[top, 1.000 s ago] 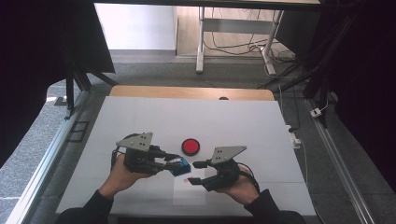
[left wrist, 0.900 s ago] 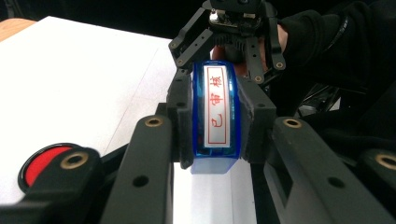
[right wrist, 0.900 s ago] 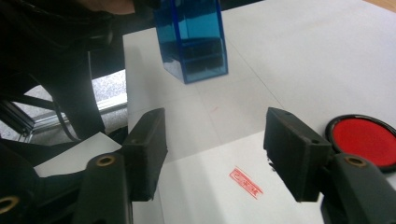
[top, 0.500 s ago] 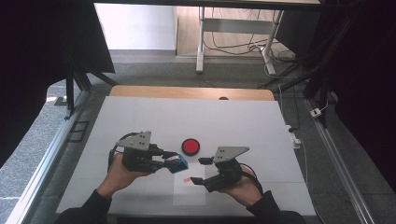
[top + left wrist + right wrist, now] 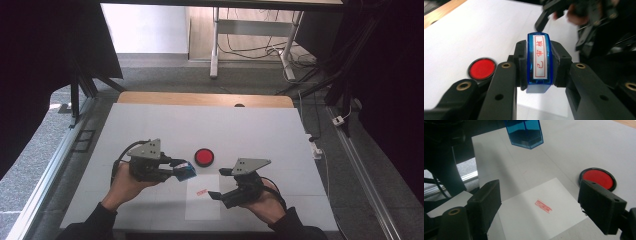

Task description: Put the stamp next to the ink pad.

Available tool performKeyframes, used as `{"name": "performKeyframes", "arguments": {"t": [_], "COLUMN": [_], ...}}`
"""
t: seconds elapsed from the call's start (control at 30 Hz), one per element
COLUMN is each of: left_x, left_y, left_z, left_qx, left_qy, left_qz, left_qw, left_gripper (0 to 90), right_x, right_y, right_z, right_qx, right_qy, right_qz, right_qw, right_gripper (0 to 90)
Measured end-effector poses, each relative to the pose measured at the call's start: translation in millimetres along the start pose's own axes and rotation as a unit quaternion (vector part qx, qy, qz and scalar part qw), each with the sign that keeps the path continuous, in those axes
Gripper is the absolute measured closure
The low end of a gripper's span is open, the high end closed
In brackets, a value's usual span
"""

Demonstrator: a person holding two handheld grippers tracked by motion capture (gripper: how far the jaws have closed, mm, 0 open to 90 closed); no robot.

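Observation:
My left gripper is shut on a blue stamp, held level above the table with its end towards the right gripper. In the left gripper view the stamp shows a white label with red characters, clamped between both pads of the gripper. My right gripper stands open over a white sheet; its jaws have just been opening, with nothing between them. The sheet bears a red stamp mark. From the right gripper the stamp hangs above the sheet's far side.
A round red ink pad in a black rim lies on the white table just beyond the sheet, between the two grippers. The same ink pad sits near the right jaw. A wooden edge runs along the table's far side.
The right gripper's jaws have spread wider and it has edged slightly away from the stamp. The left gripper and the stamp have stayed put.

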State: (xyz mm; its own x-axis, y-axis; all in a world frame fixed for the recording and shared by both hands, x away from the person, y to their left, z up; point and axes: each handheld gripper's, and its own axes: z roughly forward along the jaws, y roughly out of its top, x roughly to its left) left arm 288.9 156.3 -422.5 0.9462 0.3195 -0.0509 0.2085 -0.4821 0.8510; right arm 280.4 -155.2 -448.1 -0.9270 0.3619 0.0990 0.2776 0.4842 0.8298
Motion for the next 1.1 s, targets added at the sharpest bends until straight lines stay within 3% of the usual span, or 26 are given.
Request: {"name": "performKeyframes", "arguments": {"t": [0.1,0.57,0.9,1.1], "left_x": [2.7,14.9,27.0,33.2], "left_y": [-1.4,-11.1,-21.6,-27.4], "left_z": [0.6,-6.6,-12.4,-15.6], "left_qx": [0.016,0.029,0.044,0.048], "left_qy": [0.015,0.053,0.079,0.092], "left_qz": [-0.012,-0.042,-0.065,-0.081], "left_qw": [0.9997,0.9973,0.9937,0.9913], "left_gripper": [70.2,70.2,70.2,70.2], "right_x": [-1.4,-8.1,-10.9,-13.8], "right_y": [-2.0,-14.0,-25.8,-36.3], "right_z": [-2.8,-18.3,-34.9,-46.5], "right_qx": [-0.003,0.018,0.018,0.023], "right_qy": [-0.009,-0.061,-0.113,-0.132], "right_qz": [0.011,0.035,0.046,0.062], "right_qw": [0.9999,0.9974,0.9924,0.9890], "right_gripper": [16.4,4.6,0.0,0.0]}}
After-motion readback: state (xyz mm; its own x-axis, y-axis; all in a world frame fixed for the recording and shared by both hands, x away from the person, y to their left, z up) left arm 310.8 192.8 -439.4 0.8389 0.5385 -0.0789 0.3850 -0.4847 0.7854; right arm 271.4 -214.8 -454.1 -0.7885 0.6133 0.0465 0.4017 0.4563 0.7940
